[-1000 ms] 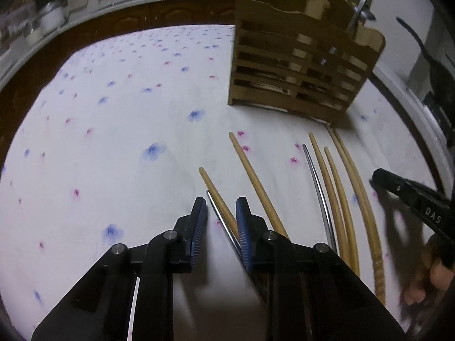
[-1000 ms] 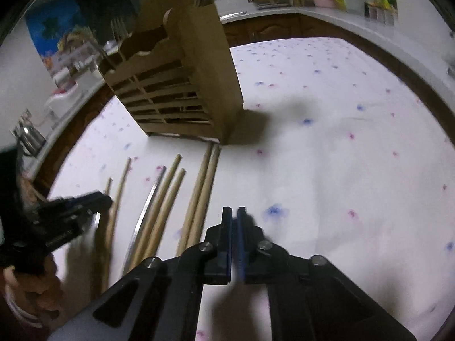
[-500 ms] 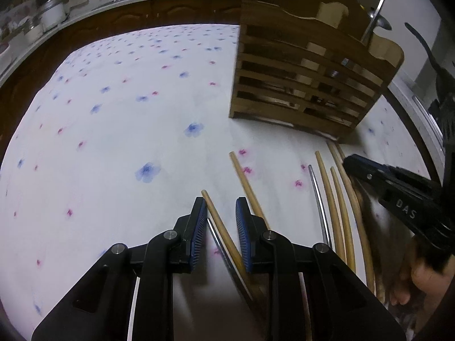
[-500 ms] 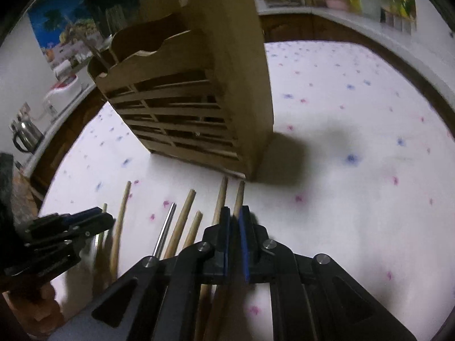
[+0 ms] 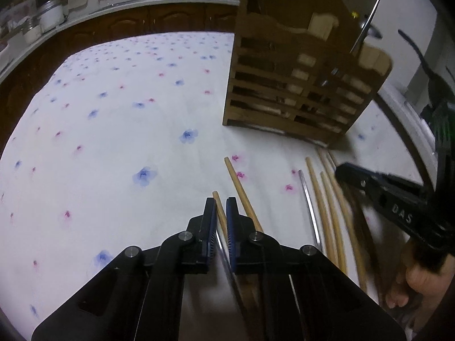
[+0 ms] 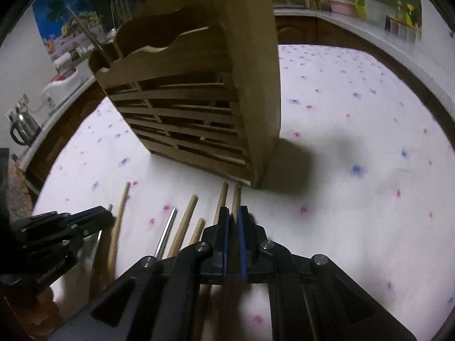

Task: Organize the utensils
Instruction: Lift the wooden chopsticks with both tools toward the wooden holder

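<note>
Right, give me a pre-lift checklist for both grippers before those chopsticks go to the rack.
1. Left gripper jaws around a wooden chopstick: ok.
2. Left jaws fully clamped: cannot tell; a metal chopstick also lies between them.
3. Right gripper straddles one chopstick of the rightmost pair: ok.
4. Right grip firm: cannot tell.
5. Wooden rack upright ahead: ok.
6. Other chopsticks lie close beside both grippers, may snag: not ok.

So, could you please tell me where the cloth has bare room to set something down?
Free: the cloth left of the holder and left gripper, and the patch right of the holder. Crowded: the chopsticks strip before the holder, between both grippers.
</note>
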